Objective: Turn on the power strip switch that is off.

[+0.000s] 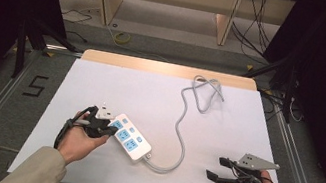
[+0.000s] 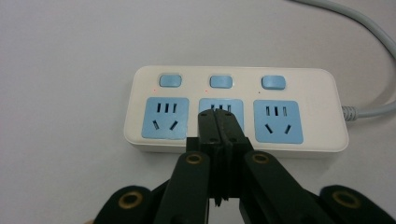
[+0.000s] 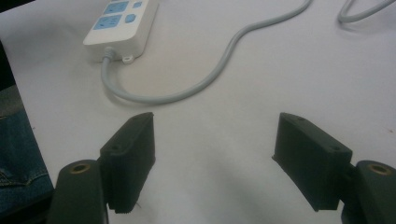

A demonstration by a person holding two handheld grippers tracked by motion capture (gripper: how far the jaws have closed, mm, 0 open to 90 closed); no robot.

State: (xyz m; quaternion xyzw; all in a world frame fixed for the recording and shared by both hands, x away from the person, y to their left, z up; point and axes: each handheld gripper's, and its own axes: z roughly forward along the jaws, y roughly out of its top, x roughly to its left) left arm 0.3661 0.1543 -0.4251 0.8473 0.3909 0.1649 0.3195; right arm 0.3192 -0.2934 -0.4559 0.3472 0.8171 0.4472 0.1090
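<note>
The left gripper (image 2: 215,116), jaws pressed together, hovers at the middle of 3 blue sockets on the white power strip (image 2: 236,108) directly ahead. The right gripper (image 3: 215,154), jaws wide apart, rests well clear; the strip's grey cord (image 3: 205,81) curves beyond its jaws.

Your left gripper (image 1: 103,122) and right gripper (image 1: 218,168) are both black, each with two blocky jaws on arms fixed by brass-ringed screws. The right one carries a grey three-cornered plate (image 1: 256,162) on top. Black cables loop past your hands. You wear beige sleeves (image 1: 38,171) and blue jeans (image 3: 16,154).
</note>
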